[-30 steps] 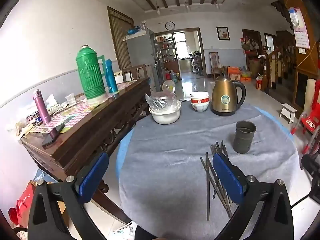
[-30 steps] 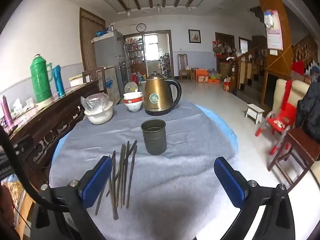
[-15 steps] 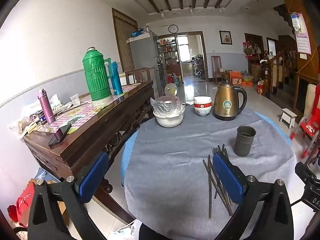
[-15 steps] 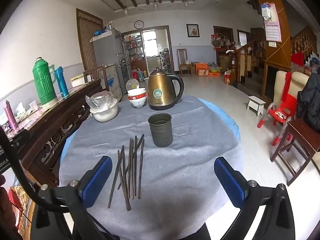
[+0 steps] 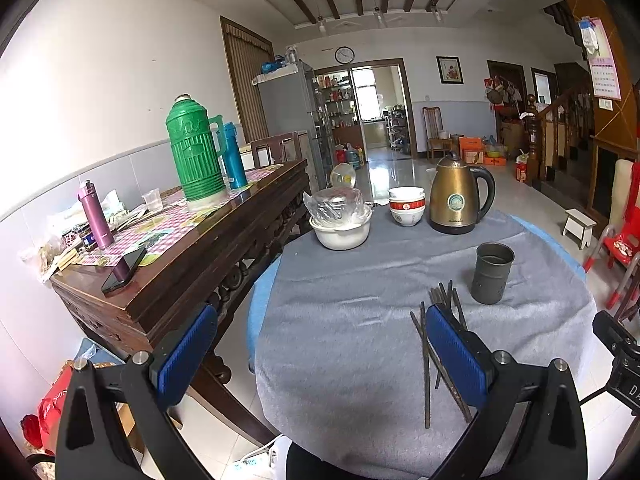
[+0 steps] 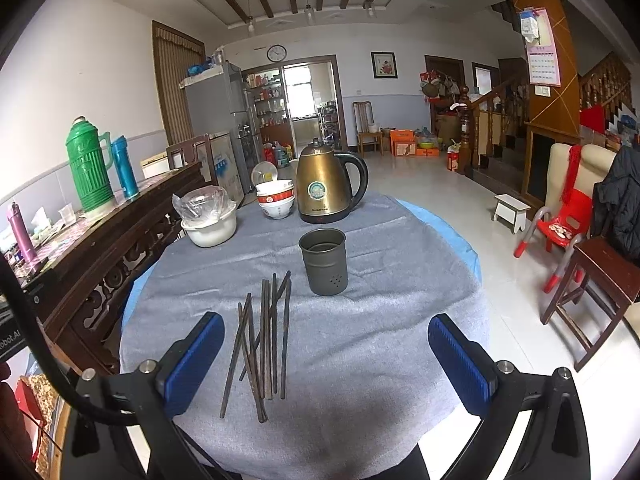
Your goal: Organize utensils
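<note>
Table [image 6: 360,340]: both grippers' fingers [image 6: 192,354] wide, empty.

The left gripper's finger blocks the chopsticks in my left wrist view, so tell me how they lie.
Observer: In the right wrist view the chopsticks lie loose in an overlapping bundle. Their far ends point toward the metal holder and stop short of it.
Operator: Report the right gripper.
Observer: The right gripper is open and empty. The bundle shows between its fingers, nearer the left one.
Operator: Check the floor right of the table.
Observer: A wooden chair stands there, with a dark jacket behind it.
</note>
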### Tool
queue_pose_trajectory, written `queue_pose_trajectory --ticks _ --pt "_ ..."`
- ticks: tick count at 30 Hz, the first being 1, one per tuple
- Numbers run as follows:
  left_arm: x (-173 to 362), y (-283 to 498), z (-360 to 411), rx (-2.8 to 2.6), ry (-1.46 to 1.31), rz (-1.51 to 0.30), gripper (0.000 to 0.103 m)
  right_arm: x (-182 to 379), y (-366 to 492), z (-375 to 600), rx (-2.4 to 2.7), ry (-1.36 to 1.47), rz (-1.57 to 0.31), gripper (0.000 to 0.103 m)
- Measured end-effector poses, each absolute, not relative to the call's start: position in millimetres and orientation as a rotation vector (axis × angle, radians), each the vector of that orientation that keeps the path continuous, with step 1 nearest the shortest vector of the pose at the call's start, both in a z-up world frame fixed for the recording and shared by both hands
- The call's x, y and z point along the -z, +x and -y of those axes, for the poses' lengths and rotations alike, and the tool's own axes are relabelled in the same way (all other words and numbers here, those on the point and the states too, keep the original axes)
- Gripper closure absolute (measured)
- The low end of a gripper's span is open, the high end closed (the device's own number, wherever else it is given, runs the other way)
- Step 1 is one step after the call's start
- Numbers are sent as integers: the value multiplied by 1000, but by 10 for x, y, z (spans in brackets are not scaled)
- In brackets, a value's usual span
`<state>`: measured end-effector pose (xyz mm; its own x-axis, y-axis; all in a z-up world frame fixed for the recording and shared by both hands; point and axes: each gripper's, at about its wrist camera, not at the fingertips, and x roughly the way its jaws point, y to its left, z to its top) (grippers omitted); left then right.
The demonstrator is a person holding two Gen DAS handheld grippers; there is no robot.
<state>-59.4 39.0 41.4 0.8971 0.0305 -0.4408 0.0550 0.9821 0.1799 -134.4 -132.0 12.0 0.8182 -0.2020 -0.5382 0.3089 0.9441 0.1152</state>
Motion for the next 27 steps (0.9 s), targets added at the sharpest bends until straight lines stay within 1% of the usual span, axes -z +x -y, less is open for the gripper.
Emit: queue_pose_trajectory --ticks 27 --pt "-403 -617 -377 17 200 -451 0 -156 -1365 1295 287 191 -540 0"
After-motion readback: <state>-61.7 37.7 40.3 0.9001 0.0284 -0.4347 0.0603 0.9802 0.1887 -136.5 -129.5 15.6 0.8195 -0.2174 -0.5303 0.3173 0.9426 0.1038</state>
